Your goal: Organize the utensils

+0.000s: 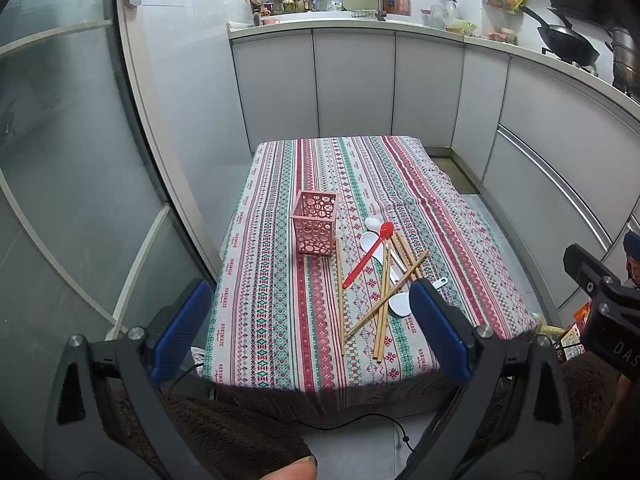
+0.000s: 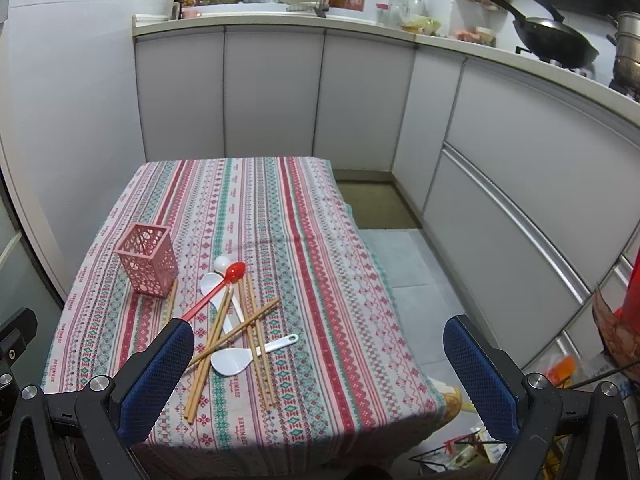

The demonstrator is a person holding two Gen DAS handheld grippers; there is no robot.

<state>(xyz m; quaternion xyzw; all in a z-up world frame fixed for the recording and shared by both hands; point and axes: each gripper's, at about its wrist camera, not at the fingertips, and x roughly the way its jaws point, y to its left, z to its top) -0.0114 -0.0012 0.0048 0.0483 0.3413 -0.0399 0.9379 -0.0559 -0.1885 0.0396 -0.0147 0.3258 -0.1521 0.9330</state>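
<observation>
From the left wrist view, the left gripper (image 1: 310,328) hung short of the near edge of the table, its blue fingers (image 1: 182,330) spread wide and holding nothing. On the striped tablecloth (image 1: 280,320) stood the pink holder (image 1: 314,223), upright and, as far as its open top showed, empty. Just to its right lay the whole heap — a red spoon (image 1: 366,254), white spoons (image 1: 370,236), a white rice paddle (image 1: 402,302) and several wooden chopsticks (image 1: 382,300) crossed over one another, with a single chopstick (image 1: 340,296) lying apart nearer the holder. Nothing had gone in, so by my judgement the job had not begun.

The right wrist view said the same. The right gripper (image 2: 318,364) hovered over the near right part of the table, fingers (image 2: 158,376) wide apart and empty. The holder (image 2: 149,258) sat at the left, the red spoon (image 2: 218,288), rice paddle (image 2: 240,358) and chopsticks (image 2: 224,344) loose beside it — every piece was left to pick up and stand in the holder.
</observation>
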